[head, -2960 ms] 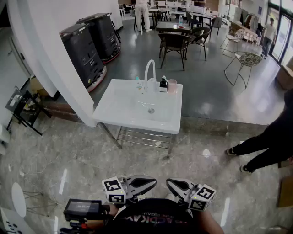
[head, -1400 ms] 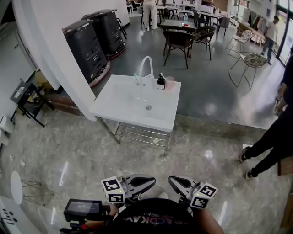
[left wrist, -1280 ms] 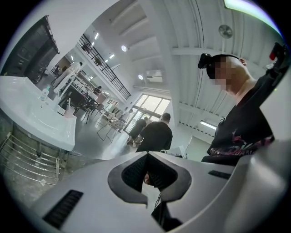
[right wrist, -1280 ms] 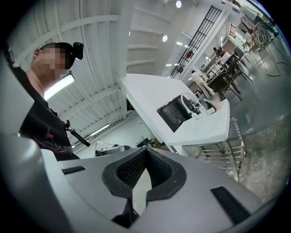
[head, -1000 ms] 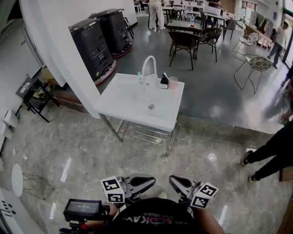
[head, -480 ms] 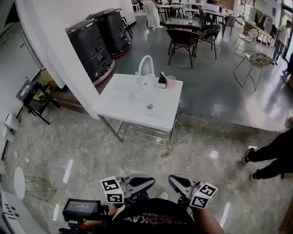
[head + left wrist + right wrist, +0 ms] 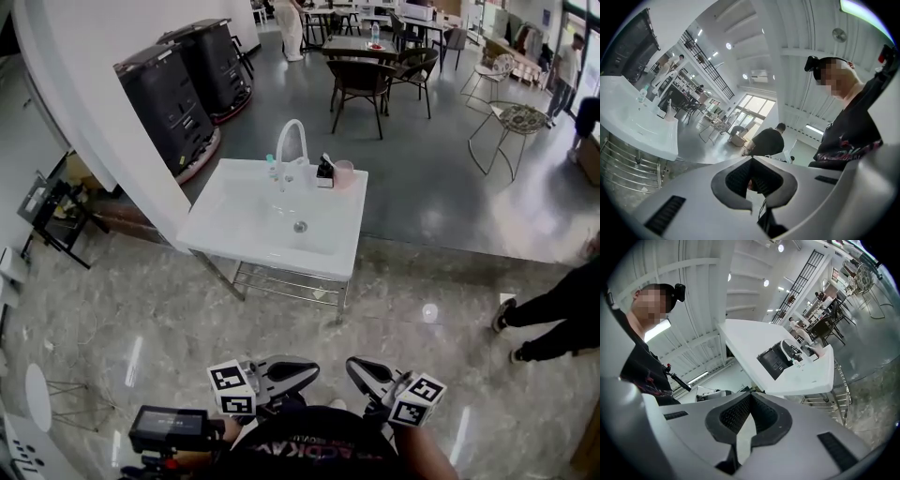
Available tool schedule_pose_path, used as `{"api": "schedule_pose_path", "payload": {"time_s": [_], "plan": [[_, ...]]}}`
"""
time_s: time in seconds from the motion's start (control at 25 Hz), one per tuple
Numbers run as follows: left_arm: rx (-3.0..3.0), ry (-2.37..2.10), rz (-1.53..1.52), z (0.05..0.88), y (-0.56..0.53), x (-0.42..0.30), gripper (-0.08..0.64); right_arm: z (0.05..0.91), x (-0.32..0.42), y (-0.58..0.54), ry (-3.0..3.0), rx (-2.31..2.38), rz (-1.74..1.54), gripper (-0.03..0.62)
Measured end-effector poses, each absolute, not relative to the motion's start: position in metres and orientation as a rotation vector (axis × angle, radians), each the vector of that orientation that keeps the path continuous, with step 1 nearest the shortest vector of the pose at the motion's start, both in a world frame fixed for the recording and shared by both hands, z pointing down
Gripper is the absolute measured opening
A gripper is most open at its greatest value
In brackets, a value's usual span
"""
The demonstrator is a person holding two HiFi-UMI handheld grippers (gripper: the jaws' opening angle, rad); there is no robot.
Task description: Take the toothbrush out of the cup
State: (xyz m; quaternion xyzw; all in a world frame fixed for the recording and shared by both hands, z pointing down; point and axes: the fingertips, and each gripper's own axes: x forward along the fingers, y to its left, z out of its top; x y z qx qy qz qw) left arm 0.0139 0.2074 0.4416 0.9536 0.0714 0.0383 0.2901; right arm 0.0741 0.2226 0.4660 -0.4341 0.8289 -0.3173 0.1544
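Observation:
A white sink (image 7: 246, 228) on a metal frame stands a few steps ahead of me. At its back edge are a curved white faucet (image 7: 287, 141), a small black holder (image 7: 324, 174) and a pale pink cup (image 7: 344, 173). A thin white stick rises near the holder; the toothbrush is too small to make out. My left gripper (image 7: 307, 368) and right gripper (image 7: 356, 370) are held low by my body, far from the sink, both shut on nothing. The sink (image 7: 633, 123) also shows at the left of the left gripper view, and the sink (image 7: 787, 373) at mid-right of the right gripper view.
A white pillar (image 7: 84, 94) and two black machines (image 7: 169, 108) stand left of the sink. A folding rack (image 7: 42, 211) is at far left. Café tables and chairs (image 7: 361, 84) fill the area behind. A person's legs (image 7: 548, 314) are at the right.
The head view has shifted slightly, with the sink now a little lower and further left in frame. The person at the right has stepped around. Both grippers stay shut by my body.

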Motion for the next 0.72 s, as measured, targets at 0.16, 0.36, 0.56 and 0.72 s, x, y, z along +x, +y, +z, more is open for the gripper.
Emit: {"api": "schedule_pose_path", "payload": {"time_s": [0.16, 0.36, 0.56, 0.72], "plan": [[2.539, 0.209, 0.089, 0.440, 0.175, 0.004, 0.008, 0.463, 0.066, 0.189, 2.360, -1.265, -0.893, 0.011], [2.528, 0.225, 0.082, 0.438, 0.131, -0.014, 0.008, 0.456, 0.050, 0.143, 2.347, -1.293, -0.878, 0.009], [2.508, 0.248, 0.073, 0.442, 0.095, -0.029, 0.008, 0.456, 0.037, 0.104, 2.336, -1.325, -0.870, 0.009], [2.498, 0.272, 0.073, 0.446, 0.071, -0.039, 0.008, 0.458, 0.029, 0.078, 2.328, -1.357, -0.869, 0.009]]}}
